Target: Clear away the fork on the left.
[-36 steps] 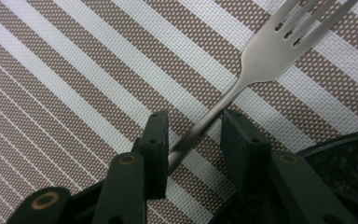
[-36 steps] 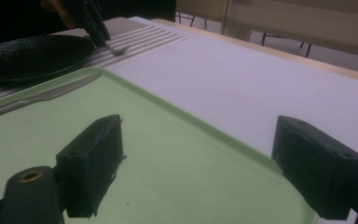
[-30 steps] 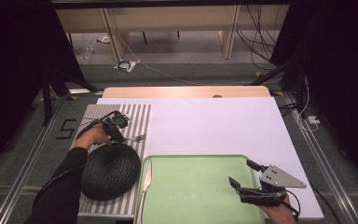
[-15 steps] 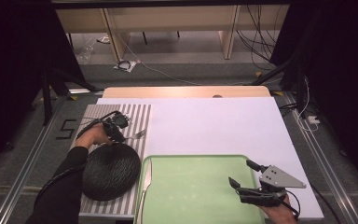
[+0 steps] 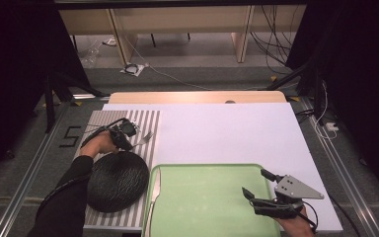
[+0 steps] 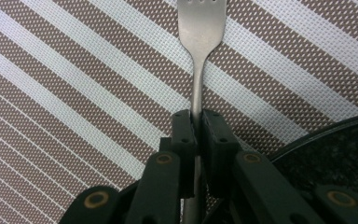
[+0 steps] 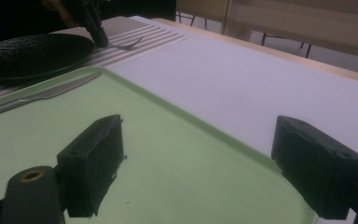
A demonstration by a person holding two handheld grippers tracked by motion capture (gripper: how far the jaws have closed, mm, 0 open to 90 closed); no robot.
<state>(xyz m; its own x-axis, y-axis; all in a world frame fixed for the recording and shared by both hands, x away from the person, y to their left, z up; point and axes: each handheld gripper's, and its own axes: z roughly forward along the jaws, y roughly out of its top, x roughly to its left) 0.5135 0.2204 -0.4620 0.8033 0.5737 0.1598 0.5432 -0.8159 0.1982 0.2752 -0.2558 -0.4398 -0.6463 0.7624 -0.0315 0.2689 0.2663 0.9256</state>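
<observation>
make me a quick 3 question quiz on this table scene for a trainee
1. True or false: the left gripper is shut on the handle of the fork.
2. Where does the knife lie? A) on the black plate B) along the left edge of the green tray C) on the white board
3. What stands between the pads of the right gripper?

Key
1. True; its jaws have just been closing, with the fork handle between them.
2. B; it lies on the green tray, beside the black plate.
3. Nothing; it is open above the tray.
</observation>
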